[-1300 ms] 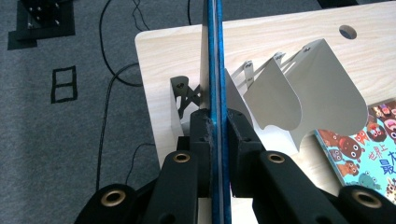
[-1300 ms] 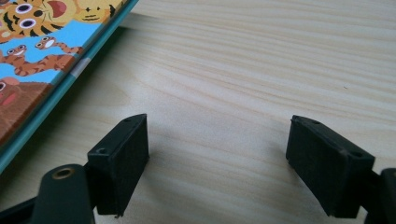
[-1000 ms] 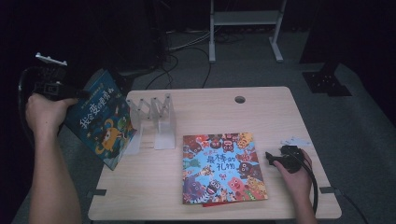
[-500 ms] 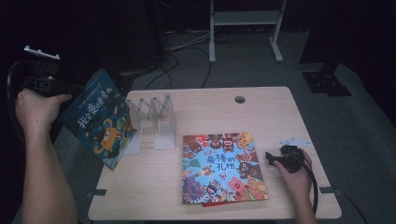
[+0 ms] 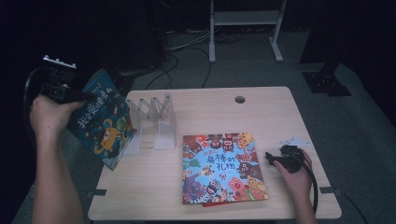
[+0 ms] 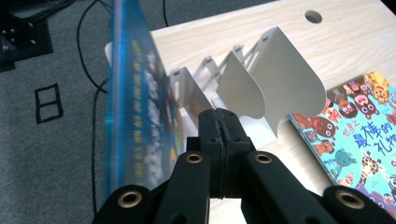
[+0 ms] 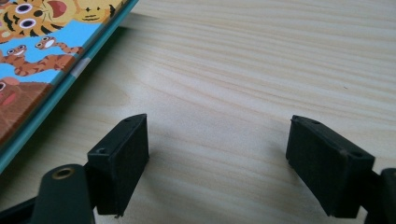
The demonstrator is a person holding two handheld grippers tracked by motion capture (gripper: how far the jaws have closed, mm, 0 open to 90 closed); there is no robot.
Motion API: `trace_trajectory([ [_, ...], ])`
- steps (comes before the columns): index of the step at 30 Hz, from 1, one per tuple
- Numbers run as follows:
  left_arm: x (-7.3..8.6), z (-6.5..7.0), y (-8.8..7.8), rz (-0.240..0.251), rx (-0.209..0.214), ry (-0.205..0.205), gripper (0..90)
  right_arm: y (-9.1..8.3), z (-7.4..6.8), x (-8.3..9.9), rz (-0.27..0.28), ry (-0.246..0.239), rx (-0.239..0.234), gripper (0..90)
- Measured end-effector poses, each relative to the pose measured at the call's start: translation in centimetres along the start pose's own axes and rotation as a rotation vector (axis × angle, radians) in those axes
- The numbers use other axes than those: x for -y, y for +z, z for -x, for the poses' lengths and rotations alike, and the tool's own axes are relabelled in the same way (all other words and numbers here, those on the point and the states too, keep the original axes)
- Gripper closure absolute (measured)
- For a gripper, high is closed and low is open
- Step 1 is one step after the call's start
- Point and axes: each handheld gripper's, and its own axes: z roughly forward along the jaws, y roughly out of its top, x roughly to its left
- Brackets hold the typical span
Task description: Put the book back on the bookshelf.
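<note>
Spanning the scene, the bench (image 5: 261, 112) carries a picture book (image 5: 222, 168) lying flat near its front edge. My blue book (image 5: 100, 123) stands tilted at the bench's left edge, just beside the white divider rack (image 5: 156, 119); whether it leans on the rack I can't quite tell. My left gripper (image 6: 219, 126) sits beside that book, fingers pressed together with nothing between. My right gripper (image 7: 217, 154) rests near the flat book's corner, fingers parted and empty.

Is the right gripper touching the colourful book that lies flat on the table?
Apart. In the right gripper view, the open right gripper has bare table between its jaws, and the flat book lies off to the side.
</note>
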Motion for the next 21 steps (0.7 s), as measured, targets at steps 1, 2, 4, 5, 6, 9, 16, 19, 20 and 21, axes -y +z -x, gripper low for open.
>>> trace_trajectory([
  [1, 0.1, 0.2, 0.2, 0.002, 0.006, 0.003, 89.7, 0.0, 0.0, 0.0, 0.000, -0.001, 0.000, 20.3],
  [2, 0.1, 0.4, 0.3, 0.002, 0.009, 0.010, 89.6, 0.0, 0.0, 0.0, 0.000, -0.001, 0.000, 20.3],
  [4, 0.3, 0.9, 0.7, 0.007, 0.018, 0.021, 88.9, 0.0, 0.0, 0.0, 0.000, -0.001, 0.000, 20.3],
  [5, 0.4, 1.2, 0.9, 0.008, 0.021, 0.027, 88.0, 0.0, 0.0, 0.0, 0.000, -0.001, 0.000, 20.0],
  [6, 0.6, 1.6, 1.2, 0.011, 0.019, 0.036, 87.0, 0.0, 0.0, 0.0, 0.000, 0.000, 0.001, 19.8],
  [9, 1.0, 2.6, 2.1, 0.020, 0.033, 0.067, 84.0, 0.0, 0.0, 0.0, -0.003, -0.001, 0.000, 19.3],
  [16, 2.2, 4.8, 4.7, 0.032, 0.078, 0.125, 70.3, 0.0, 0.0, 0.0, -0.004, -0.001, -0.001, 19.2],
  [19, 2.9, 5.5, 5.7, 0.042, 0.104, 0.149, 66.1, 0.0, 0.0, 0.0, -0.004, -0.002, -0.001, 19.1],
  [20, 3.1, 5.8, 6.1, 0.043, 0.112, 0.158, 65.9, 0.0, 0.0, 0.0, -0.004, -0.002, -0.002, 18.7],
  [21, 3.3, 6.1, 6.5, 0.042, 0.117, 0.167, 63.8, 0.0, 0.0, 0.0, -0.005, -0.007, -0.004, 17.9],
])
